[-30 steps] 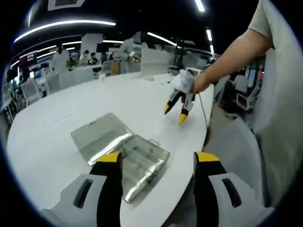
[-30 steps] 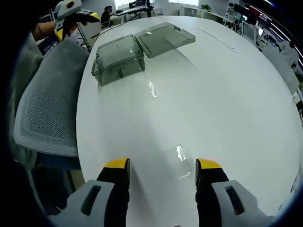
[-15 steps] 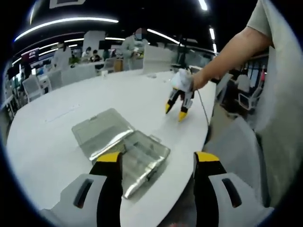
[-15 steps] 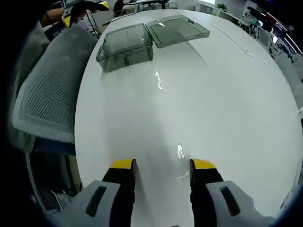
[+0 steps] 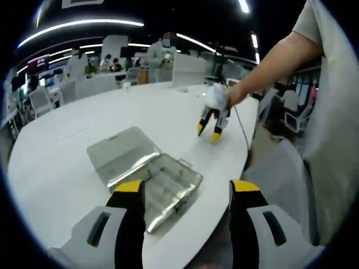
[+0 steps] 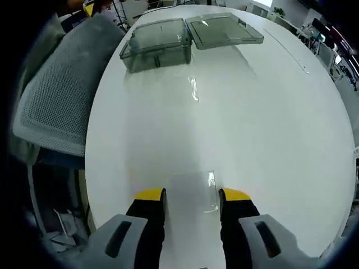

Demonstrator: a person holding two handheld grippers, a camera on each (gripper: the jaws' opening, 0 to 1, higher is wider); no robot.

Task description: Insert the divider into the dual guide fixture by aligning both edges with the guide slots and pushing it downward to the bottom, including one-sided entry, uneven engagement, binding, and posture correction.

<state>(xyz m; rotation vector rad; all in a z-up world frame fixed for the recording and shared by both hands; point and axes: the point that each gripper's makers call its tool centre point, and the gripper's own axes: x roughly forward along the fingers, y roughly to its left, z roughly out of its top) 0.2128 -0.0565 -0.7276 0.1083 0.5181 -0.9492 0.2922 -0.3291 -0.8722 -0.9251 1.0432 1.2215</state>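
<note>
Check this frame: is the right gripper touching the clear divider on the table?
Cannot tell. In the right gripper view, the right gripper straddles the divider, but glare hides any contact.

a broad white bench (image 6: pixel 263 129) with a rounded edge carried the things. on it lay a clear plastic compartment box (image 6: pixel 156 49), opened flat, its tray near the bench's edge and its lid (image 6: pixel 223 30) spread just beside it, the two joined along one side. in the left gripper view the same box (image 5: pixel 168 188) sat close to the near rim with its lid (image 5: pixel 120 154) toward the middle of the bench (image 5: pixel 61 168). a small clear piece (image 6: pixel 213 190) lay flat on the bench, well apart from the box.
</note>
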